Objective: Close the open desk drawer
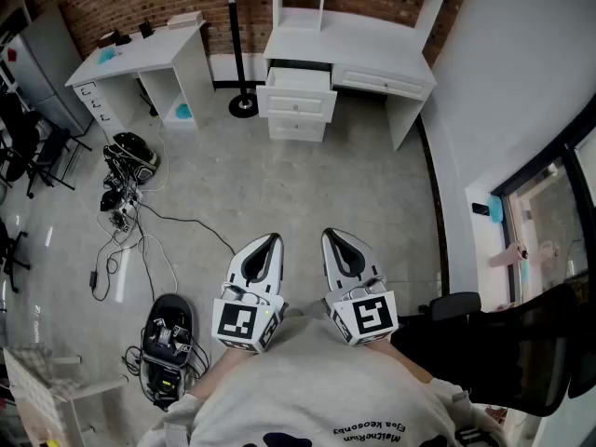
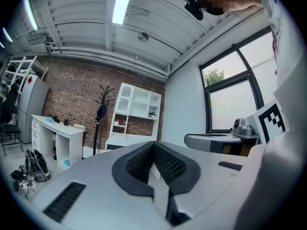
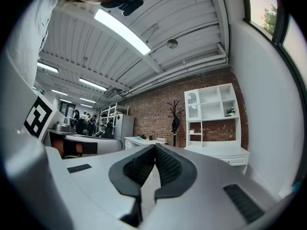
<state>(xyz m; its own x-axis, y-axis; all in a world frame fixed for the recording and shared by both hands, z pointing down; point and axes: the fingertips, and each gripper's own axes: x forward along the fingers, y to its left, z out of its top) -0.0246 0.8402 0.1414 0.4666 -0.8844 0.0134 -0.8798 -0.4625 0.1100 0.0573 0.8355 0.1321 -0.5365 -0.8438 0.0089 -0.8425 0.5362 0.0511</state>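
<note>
Head view, left gripper (image 1: pixel 267 243): it is held level, low in the picture, in front of the person's grey shirt (image 1: pixel 307 394). Its jaws are together.
Head view, right gripper (image 1: pixel 335 240): it sits just beside the left gripper and does not touch it. Its jaws are together too.
Head view, open drawer (image 1: pixel 300 80): it is pulled out from the white desk (image 1: pixel 372 40), far across the floor (image 1: pixel 279 184) from both grippers.
Head view, other things: a black coat stand (image 1: pixel 235 26) is left of the drawer. A second white desk (image 1: pixel 140 54) is further left. A tangle of cables (image 1: pixel 126 180) lies on the floor. A black chair (image 1: pixel 503 343) is at the person's right.
Left gripper view, left gripper: its black pads (image 2: pixel 169 164) meet at the tips, with nothing between them.
Left gripper view, room: a white shelf (image 2: pixel 136 107) stands far ahead by a brick wall (image 2: pixel 67 92). The right gripper shows at the right side.
Right gripper view, right gripper: its black pads meet at the tips, and it holds nothing.
Right gripper view, room: the white desk and shelf are far ahead on the right, with the coat stand beside them. The open drawer cannot be made out here.
</note>
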